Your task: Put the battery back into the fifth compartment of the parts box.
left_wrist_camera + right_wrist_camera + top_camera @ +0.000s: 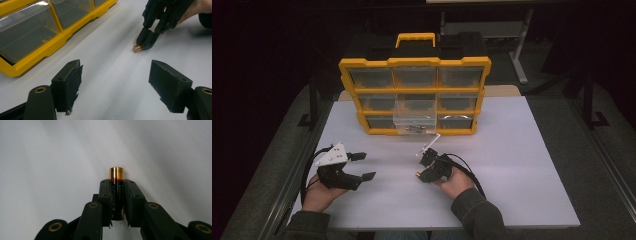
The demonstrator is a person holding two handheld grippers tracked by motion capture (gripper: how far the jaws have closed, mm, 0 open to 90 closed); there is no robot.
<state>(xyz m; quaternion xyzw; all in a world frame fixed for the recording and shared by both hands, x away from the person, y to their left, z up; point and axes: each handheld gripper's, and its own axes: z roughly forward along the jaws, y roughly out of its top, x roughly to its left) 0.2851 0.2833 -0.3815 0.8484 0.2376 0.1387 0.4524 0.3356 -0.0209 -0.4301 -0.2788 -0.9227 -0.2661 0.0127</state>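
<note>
Forearms come in at the near edge of the white table [512,165], one gripper in each hand. The left gripper [357,166] sits low over the table at the left, its jaws spread wide with nothing between them; in its own view the two pads [72,82] stand well apart over bare tabletop.

A little farther in, near the table's middle, the right gripper [426,165] tilts down to the surface. Its jaws are closed on a battery [116,192]: in the right gripper view the pads press both sides of the black body, and the gold end sticks out past the tips. In the left gripper view that gold end [137,48] shows at the jaw tips, right at the tabletop, so the battery seems to be lying on or just off the table.

The battery is a small, stiff metal cylinder, light for these jaws but smooth and round, so it can roll or twist out of a loose pinch. The present hold, across the body near its middle with the axis along the jaws, looks sound.

Farthest back stands a yellow organizer [414,95] with clear drawers; one centre drawer [414,116] is pulled out, with small items inside, too small to name.
</note>
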